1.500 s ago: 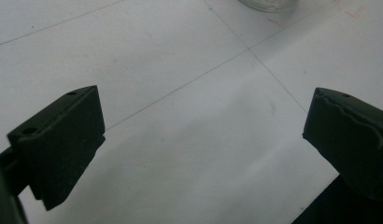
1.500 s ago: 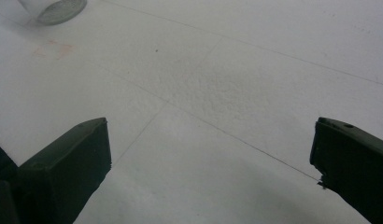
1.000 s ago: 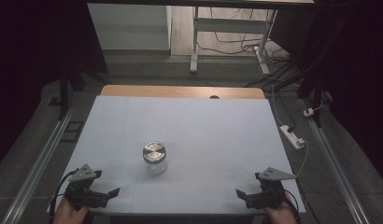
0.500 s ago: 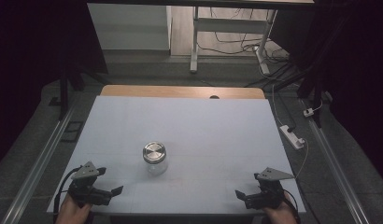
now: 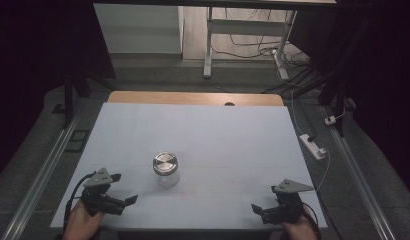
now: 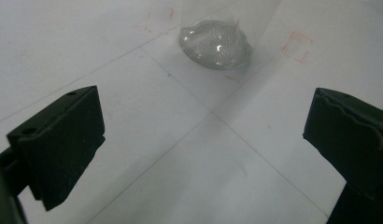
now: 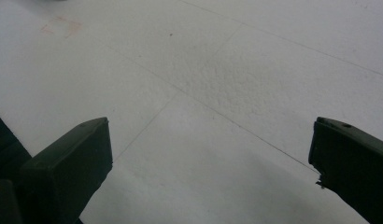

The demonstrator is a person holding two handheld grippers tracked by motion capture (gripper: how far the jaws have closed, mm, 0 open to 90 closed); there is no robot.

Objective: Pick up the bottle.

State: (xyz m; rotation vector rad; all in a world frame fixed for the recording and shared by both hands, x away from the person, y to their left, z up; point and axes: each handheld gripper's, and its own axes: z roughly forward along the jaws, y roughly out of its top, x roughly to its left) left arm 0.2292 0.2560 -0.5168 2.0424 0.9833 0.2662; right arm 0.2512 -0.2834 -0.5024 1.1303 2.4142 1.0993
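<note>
A small glass jar [image 5: 165, 170] with a shiny metal lid [image 5: 165, 162] stands upright on the white bench [image 5: 203, 130], a little left of the middle and nearer the front edge than the back. Nothing touches it.

The left claw [image 5: 124, 202] sits low by the front left corner, held in a hand [image 5: 82, 225] that comes up from the front edge. Its jaws point toward the middle of the bench and stand wide apart with nothing between them. In the left gripper view the jar's clear base [image 6: 215, 43] shows ahead of the jaws and well clear of them, with faint red pencil marks [image 6: 299, 46] on the white surface around it.

The right claw [image 5: 259, 210] rests near the front right corner, far from the jar. Its jaws also gape wide and hold nothing; between them lies bare white bench crossed by thin seam lines [image 7: 203, 105].

A strip of bare wood [image 5: 193, 98] runs along the back edge.
</note>
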